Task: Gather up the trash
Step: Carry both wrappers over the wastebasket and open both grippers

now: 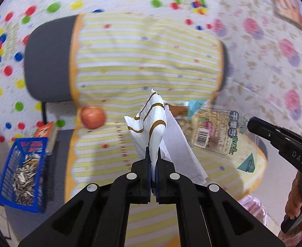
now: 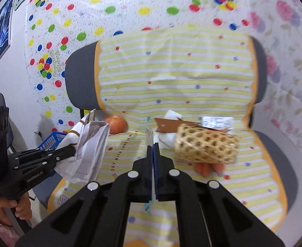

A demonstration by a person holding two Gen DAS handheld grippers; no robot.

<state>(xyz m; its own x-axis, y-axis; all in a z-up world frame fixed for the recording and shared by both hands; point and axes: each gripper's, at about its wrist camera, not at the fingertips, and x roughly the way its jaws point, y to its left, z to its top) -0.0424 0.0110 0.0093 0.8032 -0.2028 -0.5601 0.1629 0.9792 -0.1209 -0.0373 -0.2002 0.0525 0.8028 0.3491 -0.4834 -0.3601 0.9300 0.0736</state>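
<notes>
My left gripper (image 1: 155,154) is shut on a crumpled white paper bag with brown stripes (image 1: 155,119) and holds it above the striped chair seat; the bag and gripper also show at the left of the right wrist view (image 2: 85,144). My right gripper (image 2: 152,146) is shut on a thin clear plastic wrapper (image 2: 148,131); in the left wrist view this wrapper (image 1: 218,131) carries a barcode and printed text. A blue basket (image 1: 23,170) holding seed shells stands at the lower left.
A chair with a yellow-striped cover (image 2: 181,78) holds a red apple (image 2: 117,124), a tipped woven basket (image 2: 206,146) over carrots (image 2: 204,167), a brown card (image 2: 171,126) and white paper. An orange box (image 1: 46,131) lies beside the blue basket. A dotted sheet covers the wall.
</notes>
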